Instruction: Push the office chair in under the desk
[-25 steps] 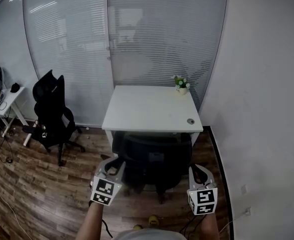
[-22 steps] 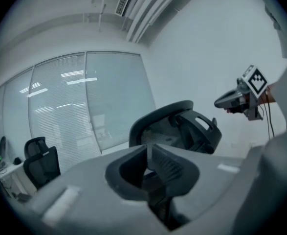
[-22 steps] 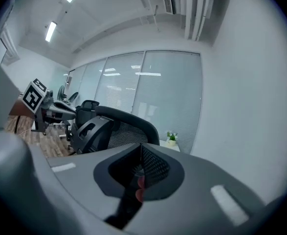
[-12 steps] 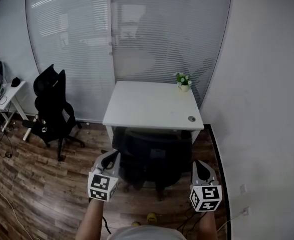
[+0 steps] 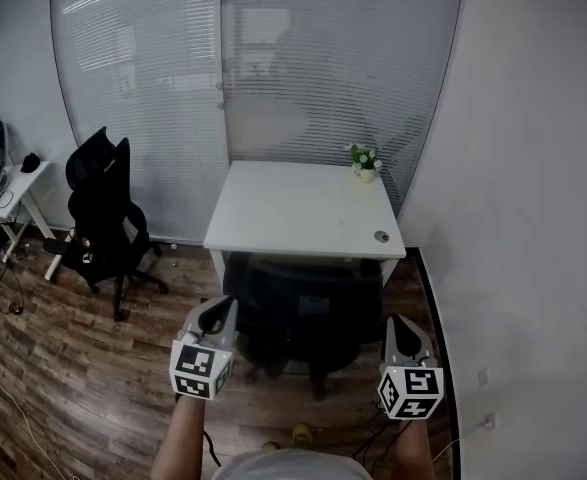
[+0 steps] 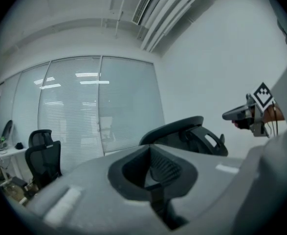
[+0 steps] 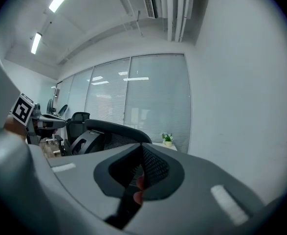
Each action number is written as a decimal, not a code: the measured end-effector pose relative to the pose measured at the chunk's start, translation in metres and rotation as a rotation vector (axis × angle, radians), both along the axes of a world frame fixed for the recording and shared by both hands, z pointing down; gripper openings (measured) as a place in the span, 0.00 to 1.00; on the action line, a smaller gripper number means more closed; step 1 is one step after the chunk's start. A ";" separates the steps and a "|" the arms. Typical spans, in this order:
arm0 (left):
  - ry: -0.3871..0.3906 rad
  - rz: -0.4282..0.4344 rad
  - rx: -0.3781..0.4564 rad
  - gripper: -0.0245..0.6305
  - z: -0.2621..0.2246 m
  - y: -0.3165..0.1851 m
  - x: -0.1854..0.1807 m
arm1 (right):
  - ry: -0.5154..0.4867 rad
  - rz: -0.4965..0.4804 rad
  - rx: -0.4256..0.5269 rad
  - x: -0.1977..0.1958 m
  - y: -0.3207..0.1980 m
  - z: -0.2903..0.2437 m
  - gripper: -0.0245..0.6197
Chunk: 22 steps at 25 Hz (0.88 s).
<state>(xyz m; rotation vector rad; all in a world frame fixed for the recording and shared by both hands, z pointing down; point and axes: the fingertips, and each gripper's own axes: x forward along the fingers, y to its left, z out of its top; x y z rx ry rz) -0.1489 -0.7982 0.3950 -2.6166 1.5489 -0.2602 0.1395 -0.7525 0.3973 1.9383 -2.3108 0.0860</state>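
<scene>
Room: glass-walled office, wood floor (image 5: 83, 378).
Tabletop (image 5: 303, 213): white, office chair (image 5: 303, 310) partly beneath.
My left tool (image 5: 216, 310): jaws together, holding nothing.
My right tool (image 5: 401, 328): likewise closed, empty.

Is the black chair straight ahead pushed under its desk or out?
Pushed in: the office chair sits under the desk, only its backrest showing at the front edge.
</scene>
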 end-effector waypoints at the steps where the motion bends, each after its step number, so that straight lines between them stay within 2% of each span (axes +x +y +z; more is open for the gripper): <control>1: 0.001 0.000 -0.001 0.04 -0.001 0.001 0.000 | 0.000 0.001 0.000 0.000 0.000 0.000 0.04; 4: -0.005 0.000 -0.005 0.04 -0.001 0.001 0.001 | 0.008 0.003 0.001 0.001 0.002 0.000 0.04; 9: -0.009 -0.004 0.015 0.04 -0.009 -0.002 0.003 | 0.115 -0.019 0.004 -0.006 -0.001 -0.001 0.04; 22: 0.019 -0.015 0.016 0.03 -0.013 -0.002 0.006 | 0.041 -0.043 -0.003 -0.002 -0.005 -0.004 0.04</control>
